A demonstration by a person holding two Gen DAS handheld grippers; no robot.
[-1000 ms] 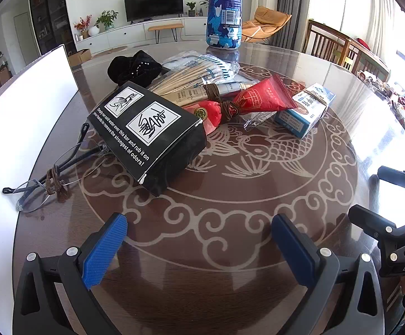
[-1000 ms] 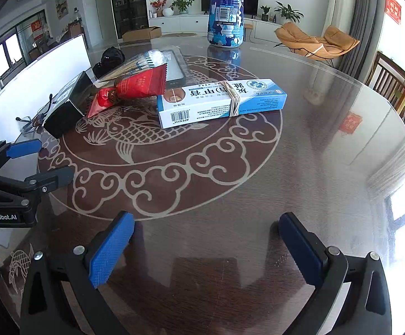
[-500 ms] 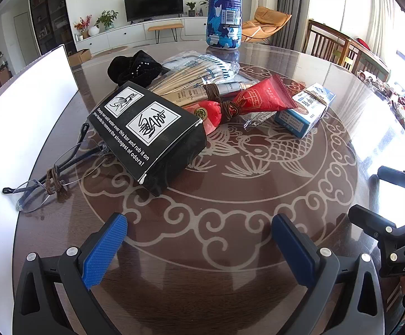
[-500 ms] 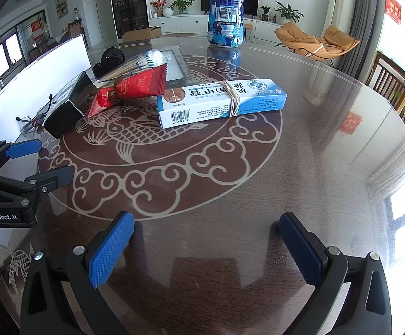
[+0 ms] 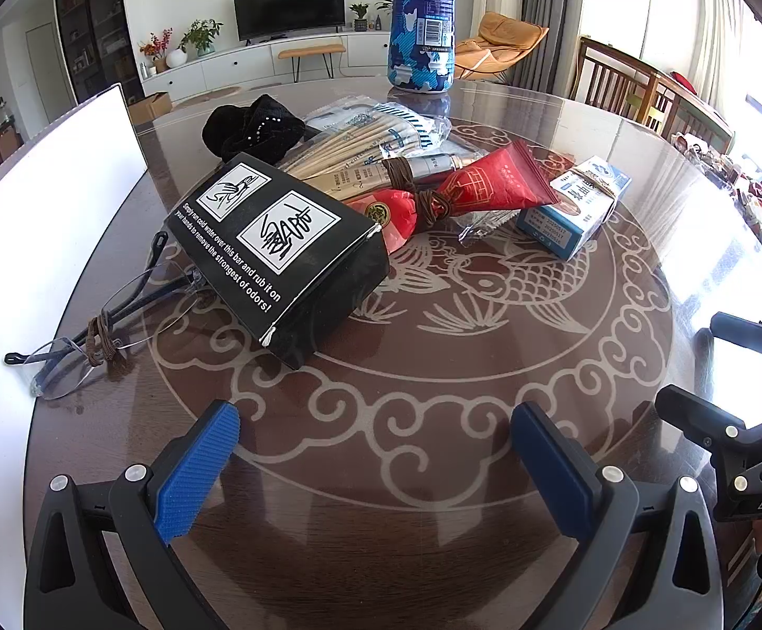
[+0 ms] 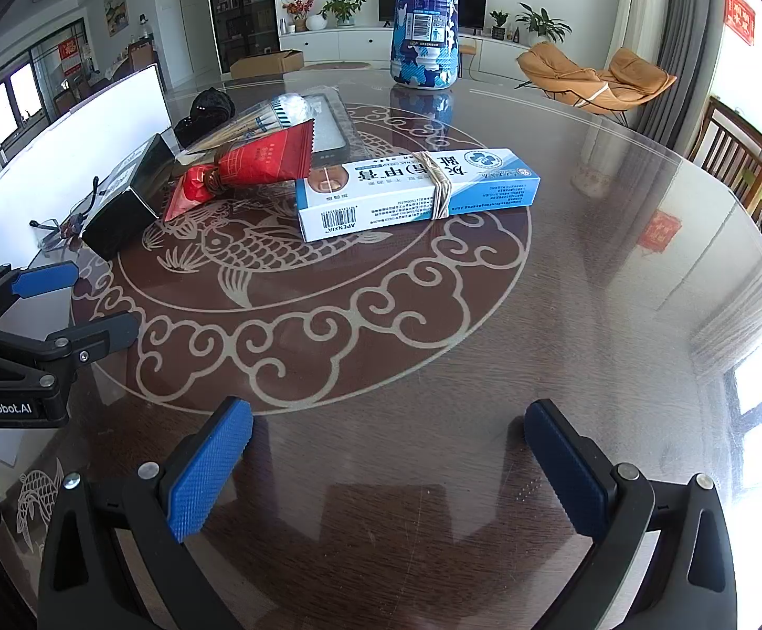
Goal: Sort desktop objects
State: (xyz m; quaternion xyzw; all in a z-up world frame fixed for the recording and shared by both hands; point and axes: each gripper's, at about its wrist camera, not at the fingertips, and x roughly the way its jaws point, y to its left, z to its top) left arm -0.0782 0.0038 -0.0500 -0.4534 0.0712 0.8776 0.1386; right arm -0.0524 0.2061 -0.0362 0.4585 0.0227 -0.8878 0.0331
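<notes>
Nothing sorted yet, as far as I can judge. Both my grippers are wide open and empty: left gripper (image 5: 376, 451) at the bottom of the left view, right gripper (image 6: 389, 454) at the bottom of the right view, both hovering low over bare table (image 6: 591, 289).

All the items sit in one cluster, upper-left to centre in both views:
- black box (image 5: 281, 247) in the middle left of the left view, one end propped on the pile
- glasses (image 5: 97, 331) at the left edge, tucked partly under the box, arms tied with brown cord
- red tube (image 5: 486, 184) tied with cord to a red pouch (image 5: 391, 210), centre
- blue box (image 6: 417, 191) with a rubber band round it, centre of the right view, touching the red tube's end
- swab pack (image 5: 365, 131) and a silver tube (image 5: 381, 173) behind the red one
- black cloth (image 5: 255, 126) top centre-left
- blue bottle (image 5: 423, 16) upright at the far side, apart from the pile

White board (image 5: 40, 220) lies along the left edge; possibly the drop zone, can't confirm. So everything is left to do.

Surface: round dark table with glass top, fish and cloud pattern, heavy glare on the right. Room: living room, TV (image 5: 289, 5) on a white cabinet, tan lounge chair (image 6: 596, 73), wooden dining chairs at right.
</notes>
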